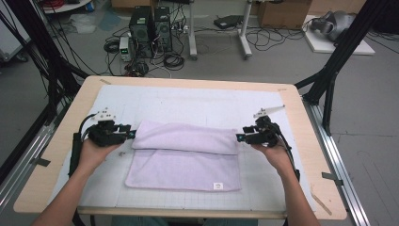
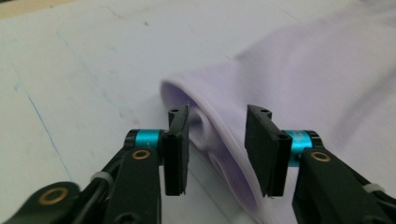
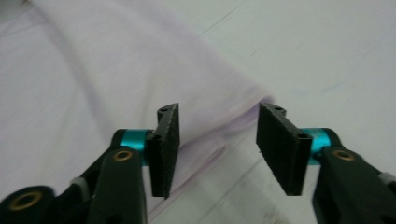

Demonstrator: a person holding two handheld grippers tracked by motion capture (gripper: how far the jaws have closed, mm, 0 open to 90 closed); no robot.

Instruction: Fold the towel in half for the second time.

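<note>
A: Closest in, the left hand-held gripper (image 2: 217, 149) has its jaws apart. The rolled end of the lilac towel (image 2: 299, 93) sits in the gap, and neither pad presses on it.

B: And the right hand-held gripper (image 3: 217, 149)?

A: The same. Its jaws stand apart, the towel's folded edge runs between them, and the pads are clear of the cloth.

B: Where do they sit from above?

A: The left hand-held gripper (image 1: 133, 133) is at the towel's left end and the right hand-held gripper (image 1: 239, 136) at its right end, both pointing inward toward each other. A hand holds each one, the forearms coming in from the near edge.

B: How does the towel (image 1: 183, 160) lie?

A: Flat on the white mat (image 1: 188, 101) in the middle of the worktop (image 1: 301, 122). Its far portion is folded over toward the person, so a thicker band crosses the top half and a single layer runs out below it. A small white label (image 1: 218, 186) sits near the front right corner.

B: Is the fold tidy?

A: The left end looks rolled open rather than flat, though the close view is blurred, so I would not swear to it.

B: Beyond the worktop?

A: Computer towers (image 1: 150, 30) and loose cables on the floor.
</note>
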